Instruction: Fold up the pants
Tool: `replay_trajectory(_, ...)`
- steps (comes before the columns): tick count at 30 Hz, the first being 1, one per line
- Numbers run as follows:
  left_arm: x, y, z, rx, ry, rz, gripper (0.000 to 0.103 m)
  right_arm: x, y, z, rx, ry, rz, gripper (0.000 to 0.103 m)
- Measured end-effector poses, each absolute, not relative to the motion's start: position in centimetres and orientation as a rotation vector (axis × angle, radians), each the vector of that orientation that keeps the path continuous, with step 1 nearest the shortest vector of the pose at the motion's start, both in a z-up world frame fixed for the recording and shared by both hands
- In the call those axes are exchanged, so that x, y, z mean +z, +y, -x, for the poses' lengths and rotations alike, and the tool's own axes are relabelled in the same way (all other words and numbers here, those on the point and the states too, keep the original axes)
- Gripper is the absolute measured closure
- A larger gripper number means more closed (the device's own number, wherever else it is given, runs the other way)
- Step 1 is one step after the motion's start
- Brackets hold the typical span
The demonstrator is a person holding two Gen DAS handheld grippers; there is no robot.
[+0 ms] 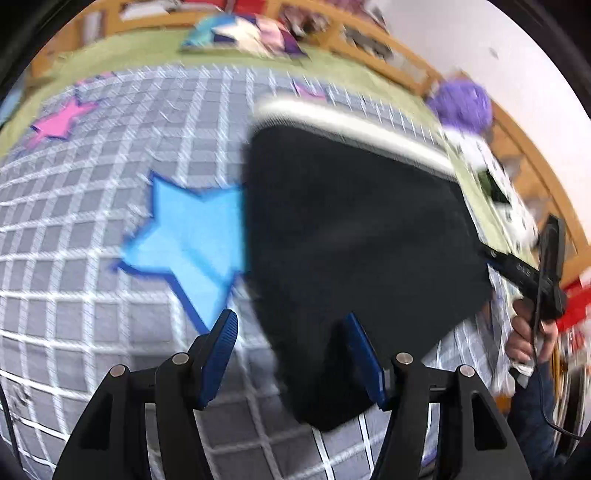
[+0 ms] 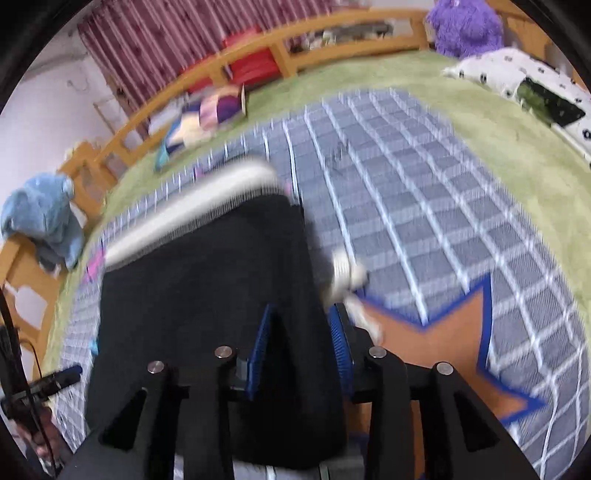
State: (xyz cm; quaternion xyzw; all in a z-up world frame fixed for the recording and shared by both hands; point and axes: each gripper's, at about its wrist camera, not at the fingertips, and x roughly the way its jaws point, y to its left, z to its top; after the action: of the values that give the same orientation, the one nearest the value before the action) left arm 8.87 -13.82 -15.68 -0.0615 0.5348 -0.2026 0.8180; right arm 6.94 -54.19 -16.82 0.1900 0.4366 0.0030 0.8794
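Looking along the left gripper point(image 1: 291, 354), the black fabric pants with a white waistband point(image 1: 354, 236) lay on the grey-and-white checked blanket with coloured stars point(image 1: 92, 206) that covered the green bed sheet point(image 1: 147, 48). They formed one compact dark panel, with the white band along the far edge and the narrow end close to the gripper. Its blue pads stood spread, the right pad over the dark cloth and the left over bare blanket beside the light blue star point(image 1: 188, 240); whether any fabric lay between them could not be told through the blur. The right gripper point(image 1: 517, 269) showed at the far right edge, level with the pants' side.

From the right wrist view, the right gripper point(image 2: 301, 350) had its blue pads part-way apart with the black pants point(image 2: 207, 295) running between them, so it seemed to pinch the right edge of the cloth, though the blur left the contact uncertain. A white drawstring or cuff point(image 2: 347, 277) trailed just beside that edge, near the orange star point(image 2: 443, 343). A purple plush toy point(image 2: 465, 26) and a spotted white pillow point(image 2: 517, 77) sat well apart near the wooden bed frame point(image 2: 332, 40).

Judging from the single narrow panel, the legs seemed already laid together lengthwise; at least one crosswise fold, bringing the near end up toward the waistband, looked to remain.
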Motion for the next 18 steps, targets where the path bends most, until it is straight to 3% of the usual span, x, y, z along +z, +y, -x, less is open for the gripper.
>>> replay_trajectory(6,-18.1,-14.9,-7.0,-0.449,1.212,0.060,0.042,-17.8,-54.3,-4.1,0.017,0.895,-0.419,0.062)
replay_trajectory(12,-14.3,-15.0,-8.7,-0.426,1.085,0.048,0.044,-15.2,-54.7,-5.2,0.020,0.856,-0.331,0.062)
replay_trajectory(18,-15.8,-15.9,-12.8,-0.379,1.051,0.087,0.046,-16.3,-54.5,-9.4,0.080,0.953,-0.337,0.058)
